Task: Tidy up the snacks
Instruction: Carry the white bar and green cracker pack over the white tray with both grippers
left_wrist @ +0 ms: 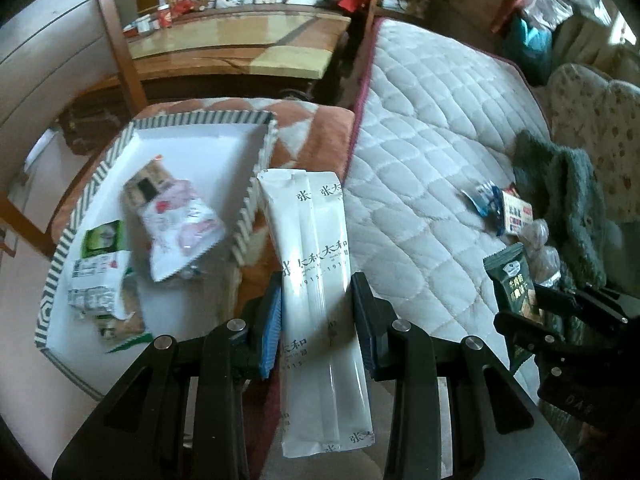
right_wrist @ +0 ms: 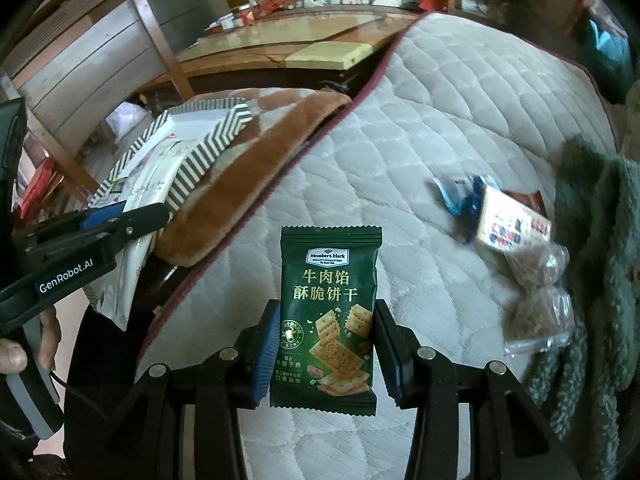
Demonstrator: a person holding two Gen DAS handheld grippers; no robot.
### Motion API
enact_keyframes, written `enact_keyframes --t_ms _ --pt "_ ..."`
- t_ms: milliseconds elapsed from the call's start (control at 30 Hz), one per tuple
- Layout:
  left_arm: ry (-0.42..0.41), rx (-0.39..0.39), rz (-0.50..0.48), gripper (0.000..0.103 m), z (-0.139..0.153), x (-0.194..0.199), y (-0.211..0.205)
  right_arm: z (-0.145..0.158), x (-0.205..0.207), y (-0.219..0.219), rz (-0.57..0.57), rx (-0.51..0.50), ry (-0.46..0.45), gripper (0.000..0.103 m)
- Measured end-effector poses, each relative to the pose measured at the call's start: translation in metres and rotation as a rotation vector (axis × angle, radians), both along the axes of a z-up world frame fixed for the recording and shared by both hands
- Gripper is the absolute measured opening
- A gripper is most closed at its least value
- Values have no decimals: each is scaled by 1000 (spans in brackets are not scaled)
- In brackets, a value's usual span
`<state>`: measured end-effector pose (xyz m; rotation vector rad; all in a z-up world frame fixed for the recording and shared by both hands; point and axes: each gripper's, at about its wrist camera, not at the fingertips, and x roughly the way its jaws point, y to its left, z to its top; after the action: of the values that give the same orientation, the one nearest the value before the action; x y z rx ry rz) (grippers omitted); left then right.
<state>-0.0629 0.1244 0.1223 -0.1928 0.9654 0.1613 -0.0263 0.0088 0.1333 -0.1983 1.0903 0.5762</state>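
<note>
My left gripper [left_wrist: 316,320] is shut on a long white snack packet [left_wrist: 316,280] and holds it just right of the striped box [left_wrist: 264,152]. The box holds a pink-and-white bag [left_wrist: 176,220] and green-and-white packets [left_wrist: 100,264]. My right gripper [right_wrist: 326,344] is shut on a green cracker packet [right_wrist: 328,312], upright above the quilted bed. In the right wrist view the left gripper [right_wrist: 120,220] with the white packet [right_wrist: 140,188] is at the left by the striped box [right_wrist: 208,140]. In the left wrist view the right gripper [left_wrist: 560,312] holds the green packet [left_wrist: 512,292] at the right.
On the white quilted bed [right_wrist: 400,140] lie a blue-wrapped snack [right_wrist: 460,196], a white printed packet [right_wrist: 512,224] and clear bags of brown snacks [right_wrist: 536,300]. A green fuzzy garment [right_wrist: 600,240] lies at the right. A brown blanket [right_wrist: 248,184] is under the box. A wooden table [right_wrist: 300,40] stands behind.
</note>
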Motion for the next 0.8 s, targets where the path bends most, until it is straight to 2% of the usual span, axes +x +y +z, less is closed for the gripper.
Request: enact_keyframes --t_ms 433,800 --pt "-48 17 117 32 18 -27 60 21 -7 58 115 -13 -39 43" --pt "-57 23 206 32 19 -43 106 35 -9 108 202 -10 -67 43"
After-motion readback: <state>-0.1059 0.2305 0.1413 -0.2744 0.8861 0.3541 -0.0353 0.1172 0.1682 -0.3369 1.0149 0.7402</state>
